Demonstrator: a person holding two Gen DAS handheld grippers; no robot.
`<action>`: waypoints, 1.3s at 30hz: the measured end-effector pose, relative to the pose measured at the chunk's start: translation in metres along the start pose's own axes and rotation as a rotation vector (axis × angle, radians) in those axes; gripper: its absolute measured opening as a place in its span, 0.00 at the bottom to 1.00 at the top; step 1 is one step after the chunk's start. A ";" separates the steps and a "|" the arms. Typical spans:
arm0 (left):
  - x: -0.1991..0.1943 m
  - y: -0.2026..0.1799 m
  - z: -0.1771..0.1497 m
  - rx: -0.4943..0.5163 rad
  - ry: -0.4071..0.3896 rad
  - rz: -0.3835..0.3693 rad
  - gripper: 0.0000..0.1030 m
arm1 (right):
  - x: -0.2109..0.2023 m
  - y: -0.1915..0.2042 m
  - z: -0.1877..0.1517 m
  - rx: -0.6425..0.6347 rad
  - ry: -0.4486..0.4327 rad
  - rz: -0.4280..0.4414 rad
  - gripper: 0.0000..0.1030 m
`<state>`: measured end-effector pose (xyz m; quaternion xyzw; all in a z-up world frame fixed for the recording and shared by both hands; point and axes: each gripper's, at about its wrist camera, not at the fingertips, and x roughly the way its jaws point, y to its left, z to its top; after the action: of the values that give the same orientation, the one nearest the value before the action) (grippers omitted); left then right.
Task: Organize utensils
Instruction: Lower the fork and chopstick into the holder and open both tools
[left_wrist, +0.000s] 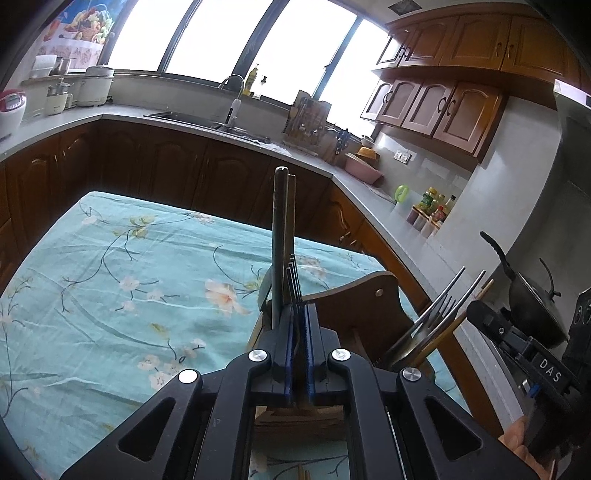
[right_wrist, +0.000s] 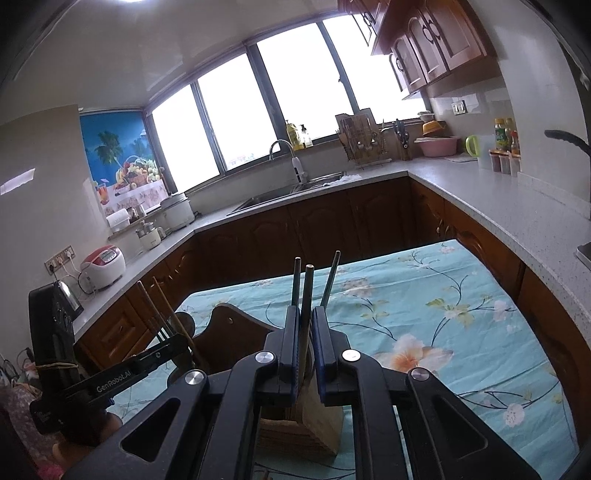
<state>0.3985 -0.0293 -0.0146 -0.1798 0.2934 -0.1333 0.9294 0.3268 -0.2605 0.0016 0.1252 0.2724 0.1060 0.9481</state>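
My left gripper (left_wrist: 298, 314) is shut on a dark fork (left_wrist: 294, 282) that points up, right over the wooden utensil holder (left_wrist: 364, 301). A dark spoon handle (left_wrist: 279, 236) stands in the holder just left of my fingers. My right gripper (right_wrist: 306, 317) is shut on a grey utensil handle (right_wrist: 307, 295) that stands upright above the holder's wooden base (right_wrist: 314, 424). Two more grey handles (right_wrist: 330, 278) rise beside it. The right gripper (left_wrist: 480, 314) shows in the left wrist view beside forks and chopsticks (left_wrist: 439, 317). The left gripper (right_wrist: 173, 341) shows at the left of the right wrist view.
The holder stands on a table with a teal floral cloth (left_wrist: 129, 277). Grey kitchen counters (right_wrist: 480, 192) with brown cabinets wrap around it. A sink (right_wrist: 280, 195), a rice cooker (right_wrist: 103, 264), a black wok (left_wrist: 532, 295) and condiment bottles (left_wrist: 432, 210) sit on the counters.
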 end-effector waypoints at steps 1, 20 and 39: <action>-0.001 -0.001 0.000 0.001 0.001 0.001 0.03 | 0.000 0.000 0.000 0.000 0.000 -0.001 0.10; -0.011 -0.001 0.001 -0.007 0.008 0.010 0.21 | -0.004 -0.007 -0.005 0.028 0.010 -0.014 0.33; -0.033 -0.001 -0.007 0.004 -0.008 0.039 0.59 | -0.009 -0.005 -0.006 0.055 0.011 0.018 0.66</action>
<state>0.3688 -0.0201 -0.0032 -0.1728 0.2929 -0.1149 0.9334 0.3166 -0.2666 0.0000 0.1532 0.2795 0.1077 0.9417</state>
